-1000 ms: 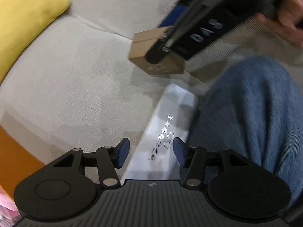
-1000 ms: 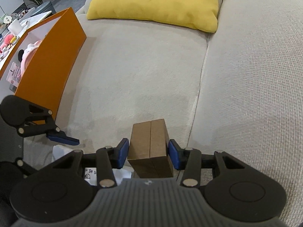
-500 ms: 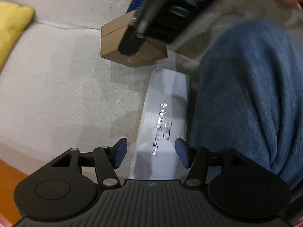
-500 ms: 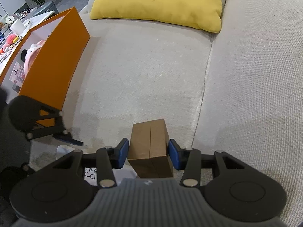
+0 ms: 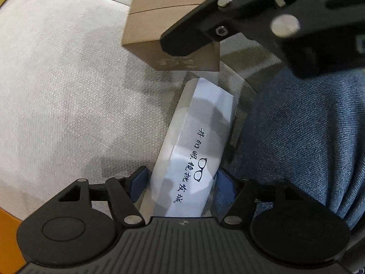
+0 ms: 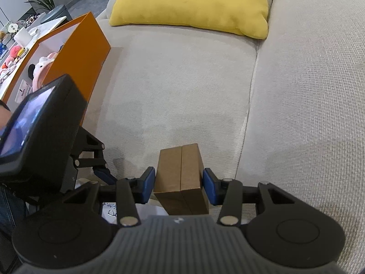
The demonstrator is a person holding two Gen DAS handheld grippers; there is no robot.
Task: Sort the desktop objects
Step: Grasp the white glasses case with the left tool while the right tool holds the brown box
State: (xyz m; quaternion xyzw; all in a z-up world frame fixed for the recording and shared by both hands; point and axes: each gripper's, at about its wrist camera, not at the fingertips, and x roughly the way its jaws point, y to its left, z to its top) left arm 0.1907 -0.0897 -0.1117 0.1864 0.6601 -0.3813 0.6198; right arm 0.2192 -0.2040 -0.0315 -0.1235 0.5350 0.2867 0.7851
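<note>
While the right gripper (image 6: pixel 179 188) holds a brown cardboard box (image 6: pixel 181 178) between its blue pads, the left gripper (image 5: pixel 181 182) points steeply down over a white glasses case (image 5: pixel 200 150) with its jaws opening wide. That case lies lengthwise on the beige sofa cushion (image 5: pixel 63 86), just beside a leg in blue jeans (image 5: pixel 303 141), and its near end sits between the left jaws; whether the pads touch its sides cannot be told. Printed characters and a small spectacles drawing run along the case's top. In the left wrist view the brown box hangs just above the cushion past the far end of the case, pinched by the right gripper's black fingers. In the right wrist view the box stands upright in the jaws, a seam running down its middle. An orange box (image 6: pixel 75 52) stands open at the left edge of the sofa with a pink plush toy (image 6: pixel 43 68) inside. A yellow pillow (image 6: pixel 194 4) rests at the far end of the seat.
</note>
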